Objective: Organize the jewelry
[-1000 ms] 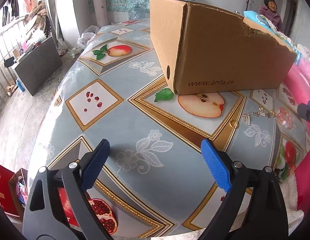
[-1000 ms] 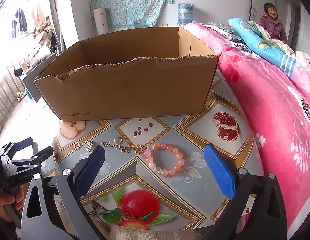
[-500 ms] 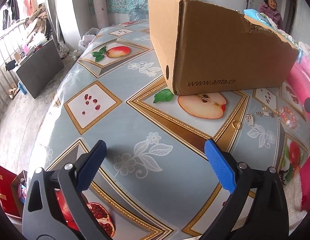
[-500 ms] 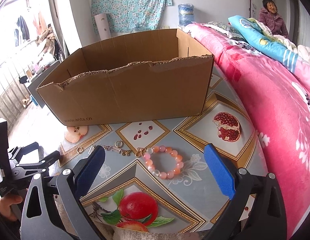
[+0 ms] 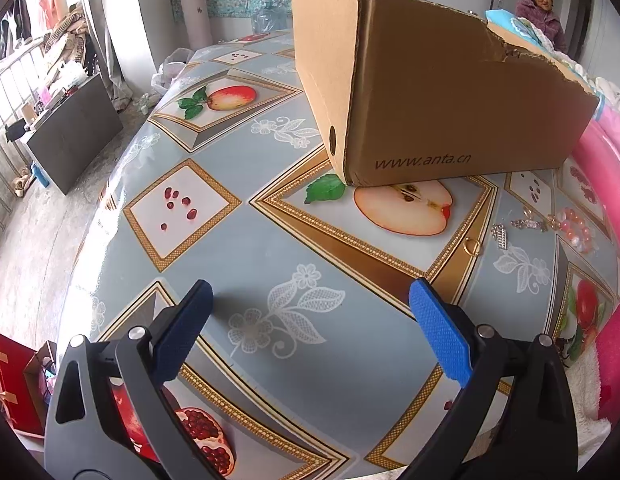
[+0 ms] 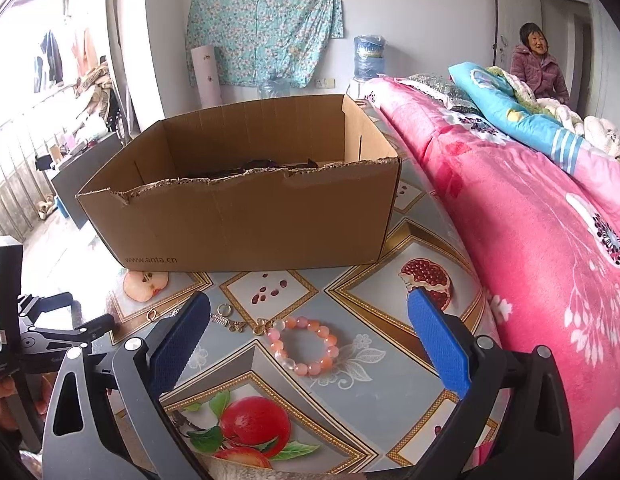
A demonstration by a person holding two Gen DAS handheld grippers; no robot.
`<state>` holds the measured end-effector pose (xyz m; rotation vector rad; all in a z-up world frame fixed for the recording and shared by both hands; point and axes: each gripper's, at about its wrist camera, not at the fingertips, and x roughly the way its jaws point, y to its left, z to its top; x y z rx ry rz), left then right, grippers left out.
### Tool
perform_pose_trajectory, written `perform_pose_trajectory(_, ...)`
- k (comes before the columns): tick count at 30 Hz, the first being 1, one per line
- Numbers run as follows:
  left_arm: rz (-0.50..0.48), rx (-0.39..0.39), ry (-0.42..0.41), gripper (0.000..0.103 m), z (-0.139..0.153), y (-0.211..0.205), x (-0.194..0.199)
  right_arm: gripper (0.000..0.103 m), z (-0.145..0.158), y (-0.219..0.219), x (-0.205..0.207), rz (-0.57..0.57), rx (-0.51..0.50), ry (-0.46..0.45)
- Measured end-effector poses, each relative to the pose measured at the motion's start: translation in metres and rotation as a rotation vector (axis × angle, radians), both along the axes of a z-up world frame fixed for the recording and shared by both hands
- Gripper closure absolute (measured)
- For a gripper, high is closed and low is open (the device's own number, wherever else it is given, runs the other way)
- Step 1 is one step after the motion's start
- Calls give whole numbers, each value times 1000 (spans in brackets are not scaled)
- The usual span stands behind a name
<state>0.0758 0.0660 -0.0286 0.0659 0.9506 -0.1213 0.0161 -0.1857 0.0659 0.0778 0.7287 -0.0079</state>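
1. Ahead of the right gripper [image 6: 307, 326], a brown corrugated cardboard box [image 6: 245, 220] with a torn rim stands on the glossy fruit-print tablecloth [image 6: 374, 384].
2. Between its spread jaws, which hold nothing, lies a pink bead bracelet [image 6: 305, 344]; small gold and silver pieces [image 6: 229, 320] lie leftward.
3. The left gripper [image 5: 310, 320] is spread wide too, over bare cloth.
4. A pink quilt [image 6: 530, 240] lies to the right.
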Motion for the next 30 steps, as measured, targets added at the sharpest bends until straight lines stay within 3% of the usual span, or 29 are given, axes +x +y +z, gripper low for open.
perform_pose_trajectory(8,7,0,2,8,0,1,3,7,11,-5,-1,11,12,-62)
perform_pose_trajectory(15,20,4,-14,7,0,-1,-1,7,14,-11,-1,47,98,-80)
perform_pose_trajectory(19,23,3,-11,7,0,-1,-1,7,9,-10,3,33,73,-43)
perform_pose_trajectory(30,22,6,-18,7,2,-1,-1,7,10,-4,-3,41,41,-70)
